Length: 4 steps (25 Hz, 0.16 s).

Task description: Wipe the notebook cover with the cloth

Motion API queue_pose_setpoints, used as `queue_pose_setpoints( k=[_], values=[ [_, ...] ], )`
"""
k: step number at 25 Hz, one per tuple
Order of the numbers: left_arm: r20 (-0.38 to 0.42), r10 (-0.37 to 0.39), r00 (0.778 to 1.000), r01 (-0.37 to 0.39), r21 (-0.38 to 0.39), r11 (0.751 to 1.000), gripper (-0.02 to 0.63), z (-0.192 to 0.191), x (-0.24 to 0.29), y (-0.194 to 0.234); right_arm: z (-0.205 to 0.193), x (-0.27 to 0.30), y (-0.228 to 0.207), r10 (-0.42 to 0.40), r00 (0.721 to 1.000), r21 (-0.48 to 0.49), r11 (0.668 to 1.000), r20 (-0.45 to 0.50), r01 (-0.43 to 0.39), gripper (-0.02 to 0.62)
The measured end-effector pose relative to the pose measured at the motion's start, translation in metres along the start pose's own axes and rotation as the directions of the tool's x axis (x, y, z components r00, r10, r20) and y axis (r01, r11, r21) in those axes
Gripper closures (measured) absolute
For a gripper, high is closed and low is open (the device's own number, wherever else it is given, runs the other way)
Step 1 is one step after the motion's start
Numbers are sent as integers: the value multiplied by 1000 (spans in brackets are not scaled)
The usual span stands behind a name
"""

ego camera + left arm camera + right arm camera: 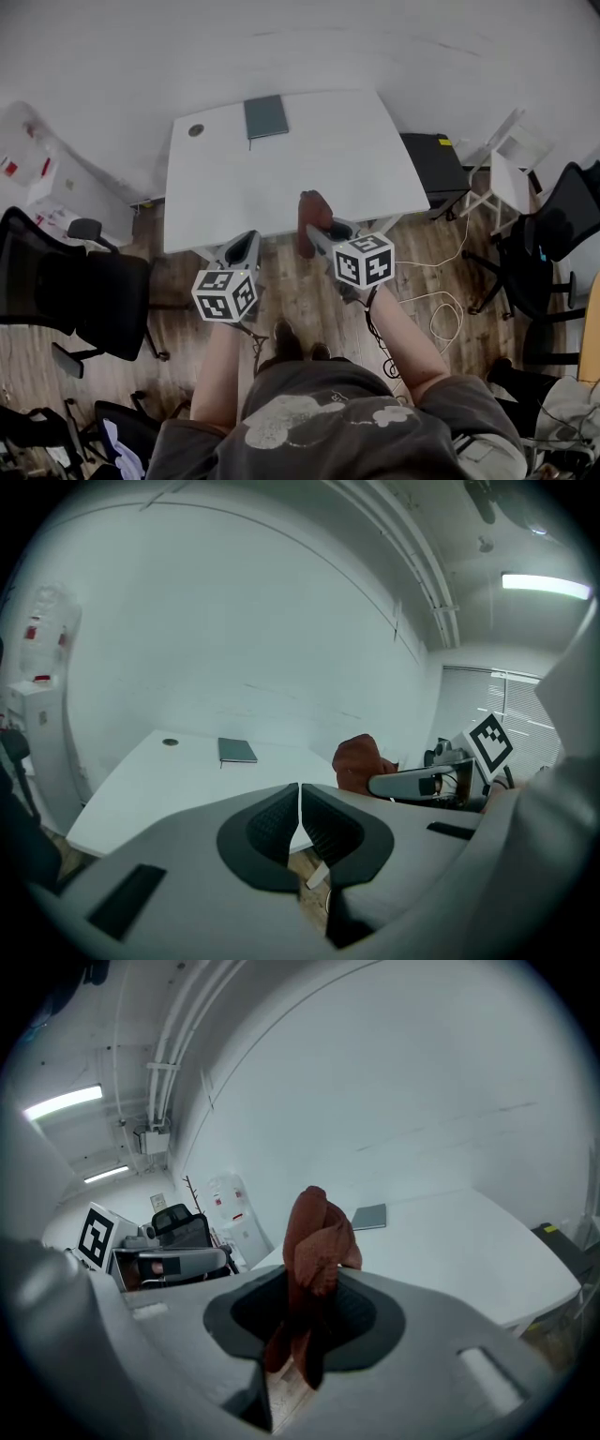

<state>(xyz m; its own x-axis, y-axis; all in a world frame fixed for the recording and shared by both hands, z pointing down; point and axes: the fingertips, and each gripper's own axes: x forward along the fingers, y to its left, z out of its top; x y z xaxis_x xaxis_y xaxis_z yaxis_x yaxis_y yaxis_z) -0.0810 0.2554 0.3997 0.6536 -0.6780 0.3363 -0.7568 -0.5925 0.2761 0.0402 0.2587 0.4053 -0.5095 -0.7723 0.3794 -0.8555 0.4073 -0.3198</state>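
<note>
The left gripper (299, 797), jaws together, faces a notebook (237, 751) on the table (150, 794).

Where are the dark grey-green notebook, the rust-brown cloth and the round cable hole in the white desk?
Dark grey-green notebook (266, 116), head view, middle of its cover.
Rust-brown cloth (319, 1237), right gripper view, bunched part above the jaws.
Round cable hole (196, 130), head view, its centre.

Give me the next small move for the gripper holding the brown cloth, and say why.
Probably carry the right hand-held gripper forward over the table toward the notebook. Its jaws are shut on the cloth, but it is at the table's near edge, while the notebook lies closed at the far edge, well apart from the cloth.
</note>
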Motion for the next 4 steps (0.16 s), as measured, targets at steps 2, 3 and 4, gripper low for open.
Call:
queue_pose_setpoints(
  k=[2, 3, 4],
  values=[
    [8, 5, 1000, -5, 0, 1000, 604, 2, -7, -2, -1, -4, 6, 5, 1000, -2, 1000, -1, -5, 492],
    [11, 8, 1000, -8, 0, 1000, 603, 2, -10, -2, -2, -6, 9, 7, 1000, -3, 1000, -2, -7, 492],
    [14, 11, 1000, -11, -1, 1000, 603, 2, -14, -3, -3, -7, 12, 9, 1000, -3, 1000, -3, -9, 492]
  ],
)
